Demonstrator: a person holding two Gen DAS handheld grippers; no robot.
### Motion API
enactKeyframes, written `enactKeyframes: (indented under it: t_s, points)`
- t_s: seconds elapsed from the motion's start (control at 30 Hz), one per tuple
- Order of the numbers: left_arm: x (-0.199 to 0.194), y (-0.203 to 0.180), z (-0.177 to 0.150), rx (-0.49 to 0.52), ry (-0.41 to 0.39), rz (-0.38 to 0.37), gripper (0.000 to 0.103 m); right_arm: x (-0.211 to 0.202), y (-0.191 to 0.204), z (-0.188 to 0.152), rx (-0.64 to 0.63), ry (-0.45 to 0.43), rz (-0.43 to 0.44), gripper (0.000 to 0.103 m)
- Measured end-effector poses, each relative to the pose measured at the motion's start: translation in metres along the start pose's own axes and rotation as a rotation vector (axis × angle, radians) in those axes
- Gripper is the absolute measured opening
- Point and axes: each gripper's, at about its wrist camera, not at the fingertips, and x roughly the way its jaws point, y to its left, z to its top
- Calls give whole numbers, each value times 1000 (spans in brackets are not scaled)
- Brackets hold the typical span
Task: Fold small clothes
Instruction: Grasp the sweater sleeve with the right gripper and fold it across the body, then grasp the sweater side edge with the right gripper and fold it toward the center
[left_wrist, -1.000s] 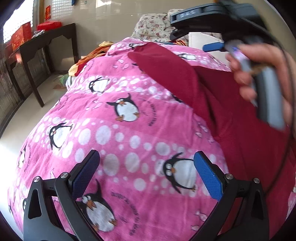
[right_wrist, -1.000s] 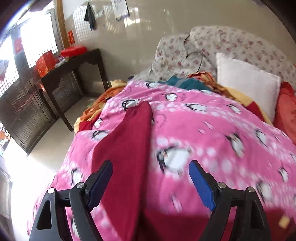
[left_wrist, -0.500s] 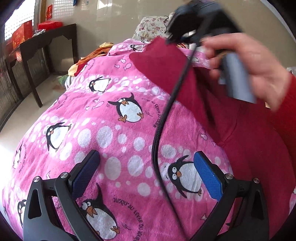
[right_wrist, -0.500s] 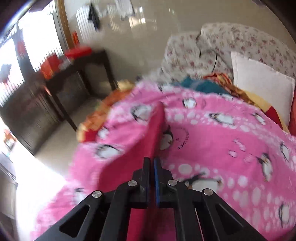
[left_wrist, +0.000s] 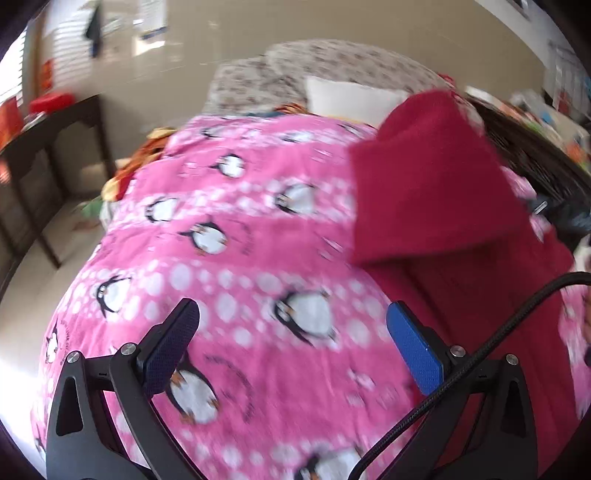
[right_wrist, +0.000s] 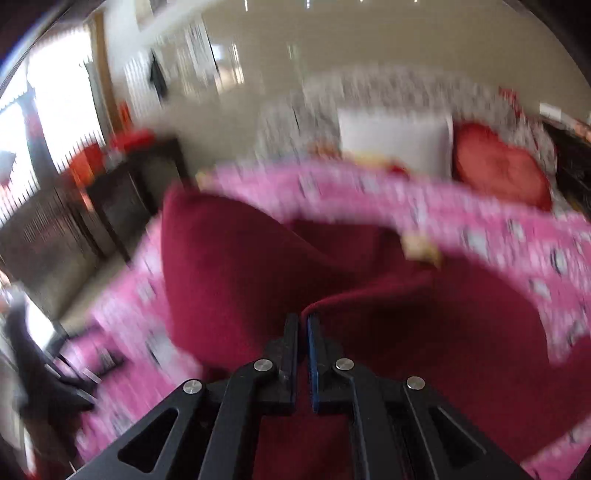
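A dark red garment (left_wrist: 436, 192) lies on a pink penguin-print blanket (left_wrist: 240, 258), its long leg folded across to the right side of the bed. My left gripper (left_wrist: 291, 332) hovers open over the blanket, left of the garment, with nothing between its fingers. In the right wrist view my right gripper (right_wrist: 303, 321) is shut on an edge of the red garment (right_wrist: 240, 266); the cloth lifts and drapes away from the jaws over the blanket (right_wrist: 480, 229). This view is blurred by motion.
A white pillow (left_wrist: 347, 99) and floral bedding (left_wrist: 332, 62) sit at the head of the bed, with a red cushion (right_wrist: 498, 170) beside them. A dark wooden table (left_wrist: 55, 125) stands at the left wall. A black cable (left_wrist: 480, 354) crosses my left gripper's right finger.
My right gripper shut on the red garment's leg and swept it across the bed to the right. The hand with that gripper left the left wrist view. My left gripper shifted slightly.
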Motion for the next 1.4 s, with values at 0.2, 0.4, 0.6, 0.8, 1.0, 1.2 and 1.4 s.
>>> enactKeyframes:
  t_s: [0.2,0.4,0.6,0.8,1.0,1.2,1.4]
  points:
    - [-32,-9,-18,69,31,-117,102,-25,-36,-25,109,-15,16,14]
    - [-55,-12,-15,103,13,-144,102,-65,-54,-14,145,-138,-101,52]
    - [-59,8,-11,-31,91,-541,102,-37,-29,24,63,-74,32,52]
    - [-89,12,-20,43,56,-683,102,-16,-41,52,52,-137,-138,52]
    - [-75,9,-11,64,30,-477,102,14,23,74,-68,-81,169,55]
    - [-33,21,-15,-17,103,-365,102,116,84,88,-263,203,109,6]
    - [-21,25,-15,1,89,-261,102,125,118,110,-318,-31,245,5]
